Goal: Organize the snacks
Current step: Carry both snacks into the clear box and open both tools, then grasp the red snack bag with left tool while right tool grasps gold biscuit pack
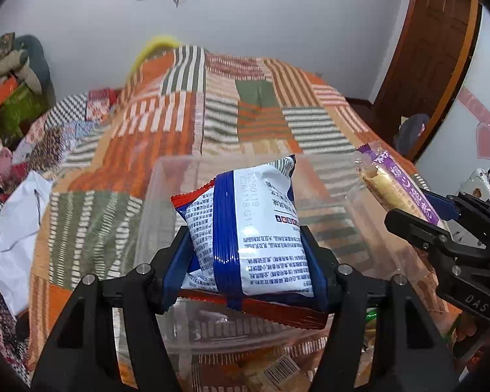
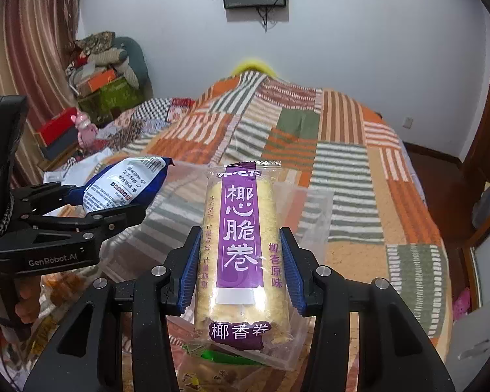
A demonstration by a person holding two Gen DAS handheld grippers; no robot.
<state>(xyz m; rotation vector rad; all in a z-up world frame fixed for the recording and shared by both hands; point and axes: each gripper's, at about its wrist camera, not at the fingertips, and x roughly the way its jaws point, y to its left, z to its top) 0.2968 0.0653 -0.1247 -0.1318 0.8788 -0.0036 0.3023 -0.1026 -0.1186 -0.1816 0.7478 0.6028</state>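
Observation:
My left gripper (image 1: 245, 238) is shut on a blue and white snack packet (image 1: 254, 222), held above a clear plastic box (image 1: 160, 176) on the bed. My right gripper (image 2: 241, 248) is shut on a purple-labelled coconut roll packet (image 2: 241, 245), held upright above a clear plastic box (image 2: 317, 209). The right gripper (image 1: 441, 225) with the roll packet (image 1: 395, 186) shows at the right of the left wrist view. The left gripper (image 2: 91, 209) with the blue packet (image 2: 124, 186) shows at the left of the right wrist view.
A patchwork orange, green and white quilt (image 1: 228, 107) covers the bed. Several loose snack packets (image 1: 277, 372) lie under the grippers. White plastic bags (image 1: 13, 228) lie at the left. Boxes and clutter (image 2: 98, 88) stand by the far wall; a wooden door (image 1: 431, 52) is at right.

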